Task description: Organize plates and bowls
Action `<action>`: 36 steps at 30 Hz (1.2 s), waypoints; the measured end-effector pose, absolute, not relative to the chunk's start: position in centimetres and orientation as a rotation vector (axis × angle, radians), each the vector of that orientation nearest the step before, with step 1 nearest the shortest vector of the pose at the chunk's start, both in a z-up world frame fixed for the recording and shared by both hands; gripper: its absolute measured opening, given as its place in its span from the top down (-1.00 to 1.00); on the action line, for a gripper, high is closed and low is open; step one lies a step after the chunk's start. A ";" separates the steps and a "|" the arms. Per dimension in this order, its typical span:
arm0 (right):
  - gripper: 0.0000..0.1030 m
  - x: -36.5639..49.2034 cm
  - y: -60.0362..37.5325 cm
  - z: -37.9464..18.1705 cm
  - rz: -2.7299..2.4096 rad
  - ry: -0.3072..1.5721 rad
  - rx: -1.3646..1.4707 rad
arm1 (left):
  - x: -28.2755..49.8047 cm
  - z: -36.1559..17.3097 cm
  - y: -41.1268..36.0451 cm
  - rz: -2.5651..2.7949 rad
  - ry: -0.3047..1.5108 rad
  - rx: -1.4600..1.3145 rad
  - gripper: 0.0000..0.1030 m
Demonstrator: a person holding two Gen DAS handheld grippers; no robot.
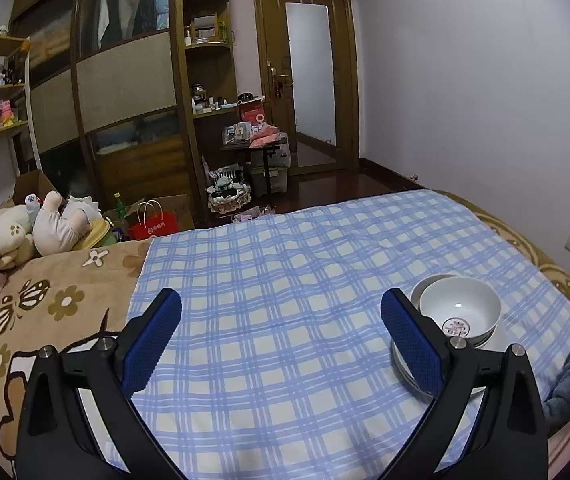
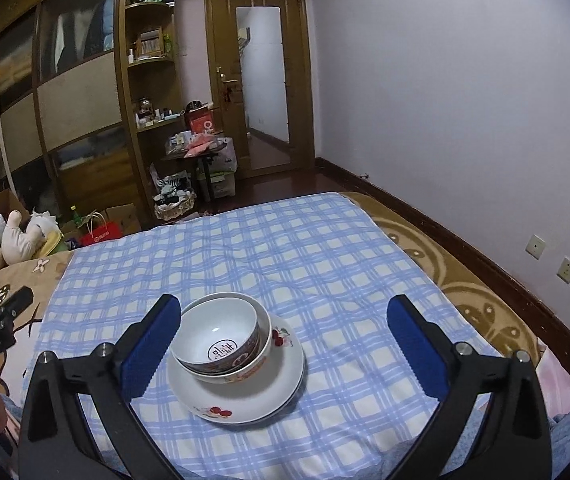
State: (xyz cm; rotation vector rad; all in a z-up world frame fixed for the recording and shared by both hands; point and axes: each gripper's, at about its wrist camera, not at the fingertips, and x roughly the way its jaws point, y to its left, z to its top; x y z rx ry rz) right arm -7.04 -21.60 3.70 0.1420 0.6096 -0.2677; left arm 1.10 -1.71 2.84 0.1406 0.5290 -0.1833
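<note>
Looking along our left gripper (image 1: 281,308), jaws spread wide and empty, we find the stacked white ceramic bowls (image 1: 460,307) on the white plates (image 1: 497,342) at two o'clock, outside its right pad, on the blue-and-white checked cloth (image 1: 285,248). From our right gripper (image 2: 283,316), equally wide and empty, that stack sits at eleven o'clock, just beside its left pad, so we judge the right hand nearer.
</note>
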 end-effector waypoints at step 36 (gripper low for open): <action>-1.00 -7.4 -21.2 3.5 -0.304 0.606 0.125 | 0.8 1.7 -1.0 -0.079 0.539 0.165 -0.92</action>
